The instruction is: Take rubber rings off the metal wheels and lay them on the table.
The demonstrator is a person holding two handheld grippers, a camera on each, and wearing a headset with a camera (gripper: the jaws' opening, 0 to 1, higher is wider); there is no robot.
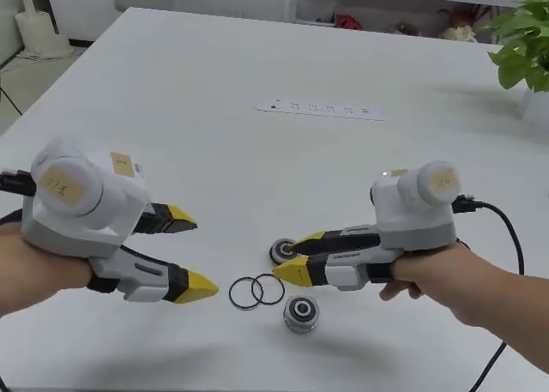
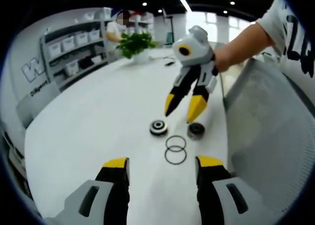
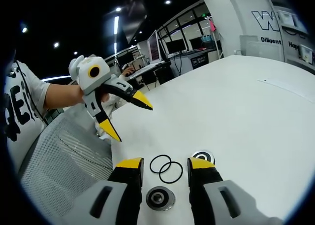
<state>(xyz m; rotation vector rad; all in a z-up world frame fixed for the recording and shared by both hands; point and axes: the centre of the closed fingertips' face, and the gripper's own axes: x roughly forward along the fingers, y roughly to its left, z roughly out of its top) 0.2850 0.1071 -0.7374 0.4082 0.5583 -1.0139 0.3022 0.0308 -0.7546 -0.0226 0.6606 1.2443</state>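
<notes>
**head view.** two rings lie flat and overlapping on the table, between the claws. the far wheel sits at the tips of the right claw, whose jaws stand partly apart and hold nothing. whether a tip touches the wheel cannot be told. the near wheel lies just beside the rings. the left claw hangs wide and empty, near the rings.

**left gripper view.** the left claw's jaws are spread wide, with the rings ahead between them. the right claw points down over both wheels.

**right gripper view.** the near wheel lies low between the right claw's parted jaws. the far wheel is partly hidden behind one tip. the left claw is raised and wide.

**risk.** whether either wheel still carries a ring is too small to tell. if one does, a pinch from the right claw alone would likely skid the unbraced wheel across the smooth table. a tip sweeping low could also snag the thin rings and drag them.
</notes>
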